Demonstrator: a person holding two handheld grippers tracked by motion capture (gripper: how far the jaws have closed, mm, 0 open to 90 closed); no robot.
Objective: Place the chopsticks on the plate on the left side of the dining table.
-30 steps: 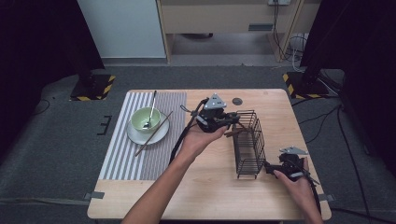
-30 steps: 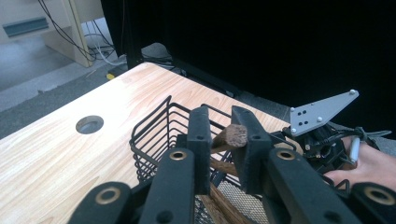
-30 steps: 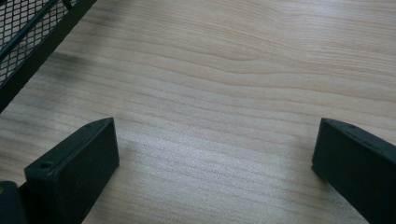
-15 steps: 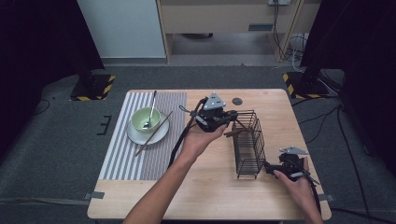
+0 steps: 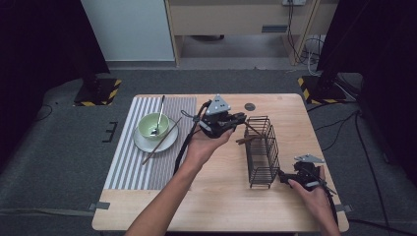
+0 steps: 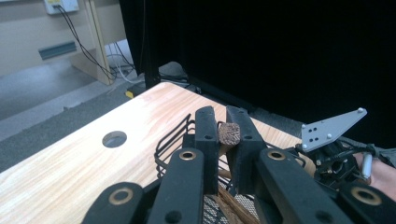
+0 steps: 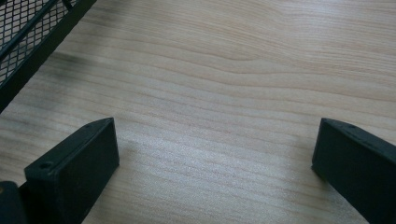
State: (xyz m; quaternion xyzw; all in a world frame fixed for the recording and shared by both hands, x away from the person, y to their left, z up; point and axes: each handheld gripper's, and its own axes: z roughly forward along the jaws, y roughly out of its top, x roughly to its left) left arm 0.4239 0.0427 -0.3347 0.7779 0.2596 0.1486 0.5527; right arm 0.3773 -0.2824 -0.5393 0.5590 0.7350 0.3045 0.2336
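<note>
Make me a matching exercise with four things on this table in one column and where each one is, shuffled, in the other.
Things:
1. spoon
2. wooden chopstick
3. wire basket
4. right tongs

Places or states:
A. clamped in the left tongs
B. standing upright on the bare wood of the table
C. open, low over the table beside the basket
D. resting in the green bowl

Pairs: 1-D, 2-A, 3-B, 4-C
</note>
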